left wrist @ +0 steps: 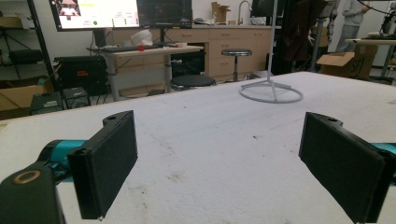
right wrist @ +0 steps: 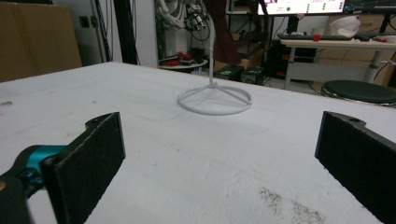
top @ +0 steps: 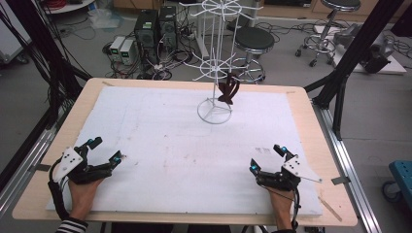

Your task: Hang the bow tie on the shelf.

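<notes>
The tabletop (top: 311,145) has a light wood colour at its rim, and a white sheet (top: 170,141) with faint grey-brown stains covers most of it. The wire stand (top: 215,63) is white all over, with its ring base and thin spokes. A dark brown thing (top: 228,90) hangs on it; what it is, I cannot tell. The left gripper (top: 103,150) is black, with small turquoise parts and a pale grey plate on top. The right gripper (top: 266,157) has the same colours. The jaws are matt black in both gripper views. The sleeve (top: 72,225) at the left wrist has black and white stripes.
</notes>
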Available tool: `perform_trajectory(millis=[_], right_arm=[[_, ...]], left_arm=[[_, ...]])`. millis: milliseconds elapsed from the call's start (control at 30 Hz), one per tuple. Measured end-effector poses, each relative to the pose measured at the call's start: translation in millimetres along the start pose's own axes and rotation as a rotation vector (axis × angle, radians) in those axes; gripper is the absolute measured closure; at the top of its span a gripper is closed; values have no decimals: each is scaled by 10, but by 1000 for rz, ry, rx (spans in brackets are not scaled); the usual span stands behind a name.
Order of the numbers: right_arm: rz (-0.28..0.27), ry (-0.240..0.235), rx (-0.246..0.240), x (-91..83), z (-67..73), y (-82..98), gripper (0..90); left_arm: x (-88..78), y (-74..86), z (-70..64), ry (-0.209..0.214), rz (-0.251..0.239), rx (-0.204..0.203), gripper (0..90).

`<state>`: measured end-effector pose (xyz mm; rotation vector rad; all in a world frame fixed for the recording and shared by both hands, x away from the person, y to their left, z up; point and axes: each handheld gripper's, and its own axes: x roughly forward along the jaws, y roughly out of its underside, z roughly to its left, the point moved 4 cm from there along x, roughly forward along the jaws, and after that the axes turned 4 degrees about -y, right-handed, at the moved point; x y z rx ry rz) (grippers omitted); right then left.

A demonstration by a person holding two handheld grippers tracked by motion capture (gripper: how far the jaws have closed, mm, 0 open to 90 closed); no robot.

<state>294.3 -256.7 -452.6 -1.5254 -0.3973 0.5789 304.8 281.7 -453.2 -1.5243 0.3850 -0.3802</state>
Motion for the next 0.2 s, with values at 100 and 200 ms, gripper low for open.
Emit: perform_trajectory(millis=[100,200], right_arm=[[-20,1,-21,-5,15,-24,8],[0,-3,-7,13,-2,1,7]], left_arm=[[2,0,-2,-1,0,0,119],[0,0,-1,-2,0,1,118]])
